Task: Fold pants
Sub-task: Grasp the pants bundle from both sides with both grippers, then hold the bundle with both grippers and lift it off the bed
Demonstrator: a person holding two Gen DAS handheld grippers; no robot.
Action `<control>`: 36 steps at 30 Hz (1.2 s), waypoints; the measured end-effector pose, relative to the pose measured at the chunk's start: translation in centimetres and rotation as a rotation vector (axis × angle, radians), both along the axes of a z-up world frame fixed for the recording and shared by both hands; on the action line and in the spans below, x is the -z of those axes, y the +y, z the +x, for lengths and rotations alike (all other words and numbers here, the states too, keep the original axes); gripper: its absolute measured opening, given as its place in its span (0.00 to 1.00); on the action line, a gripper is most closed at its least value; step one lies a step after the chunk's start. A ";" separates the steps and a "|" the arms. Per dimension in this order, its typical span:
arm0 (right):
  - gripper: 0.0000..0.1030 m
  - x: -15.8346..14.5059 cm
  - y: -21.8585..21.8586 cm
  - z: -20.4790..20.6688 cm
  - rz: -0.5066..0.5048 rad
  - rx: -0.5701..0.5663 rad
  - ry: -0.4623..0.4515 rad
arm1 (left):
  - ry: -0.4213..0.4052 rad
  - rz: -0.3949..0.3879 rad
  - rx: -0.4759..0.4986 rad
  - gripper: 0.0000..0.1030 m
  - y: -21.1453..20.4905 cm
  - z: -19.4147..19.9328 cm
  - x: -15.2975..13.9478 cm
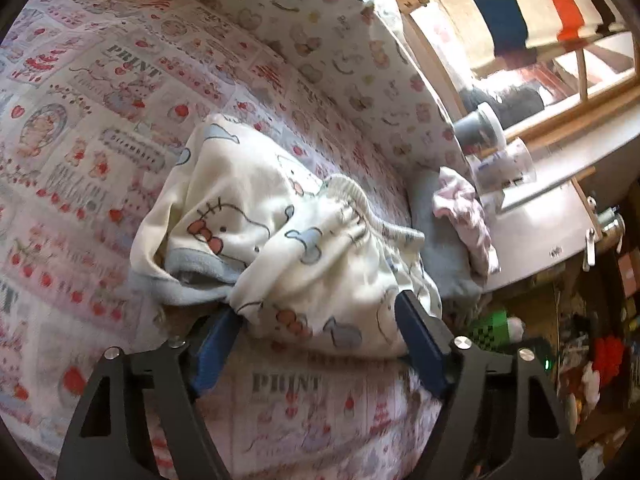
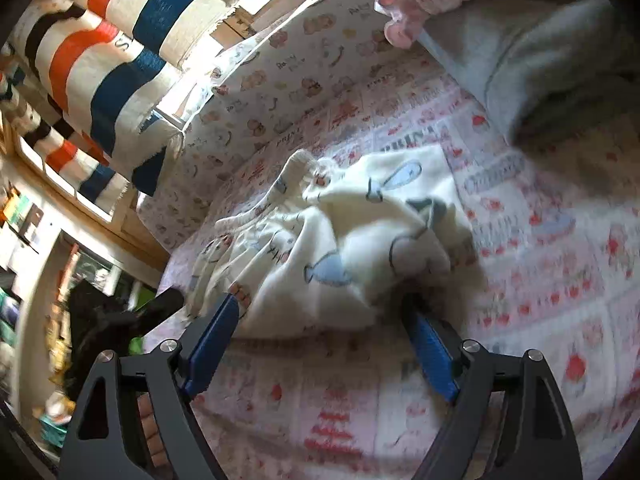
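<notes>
The pants are cream with cartoon cats, bows and blue shapes, lying bunched on a pink strawberry-print bed sheet. The ribbed waistband shows at the far side. My left gripper is open, its blue fingers straddling the near edge of the pants. In the right wrist view the same pants lie crumpled ahead, waistband at the left. My right gripper is open, fingers on either side of the near fabric edge.
A cream pillow with small animal prints lies behind the pants. A grey garment and a pink frilled cloth lie at the bed's edge. A white table with plastic jars stands beside. A striped curtain hangs at the window.
</notes>
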State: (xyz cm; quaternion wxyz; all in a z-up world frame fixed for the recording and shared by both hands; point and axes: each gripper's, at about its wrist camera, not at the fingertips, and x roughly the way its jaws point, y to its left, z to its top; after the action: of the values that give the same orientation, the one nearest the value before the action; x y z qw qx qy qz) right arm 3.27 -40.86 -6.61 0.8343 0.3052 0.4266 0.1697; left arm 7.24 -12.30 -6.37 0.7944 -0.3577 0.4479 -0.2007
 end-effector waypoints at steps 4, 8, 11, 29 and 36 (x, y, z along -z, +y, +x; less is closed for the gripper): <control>0.82 0.4 1.1 -0.6 0.097 -0.087 0.057 | 0.001 0.008 -0.027 0.71 -0.3 0.2 0.0; 0.82 0.6 2.3 0.4 0.137 -0.101 0.060 | -0.006 0.028 -0.056 0.74 -0.7 0.4 -0.1; 0.82 0.7 2.3 1.8 0.132 -0.032 0.064 | -0.013 0.044 -0.089 0.74 -0.9 0.4 -0.1; 0.19 1.3 1.7 1.4 0.010 0.182 -0.021 | -0.231 0.461 -0.146 0.11 -3.6 -1.4 -2.0; 0.17 0.7 2.2 -2.6 0.040 0.075 -0.026 | -0.334 0.503 -0.104 0.11 -2.2 -6.5 -3.7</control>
State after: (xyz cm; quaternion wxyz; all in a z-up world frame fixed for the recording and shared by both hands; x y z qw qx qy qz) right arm 0.71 -38.68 -7.31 0.8393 0.3355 0.4006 0.1505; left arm 0.71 -14.53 -2.69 0.9299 -0.1343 0.3279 -0.0983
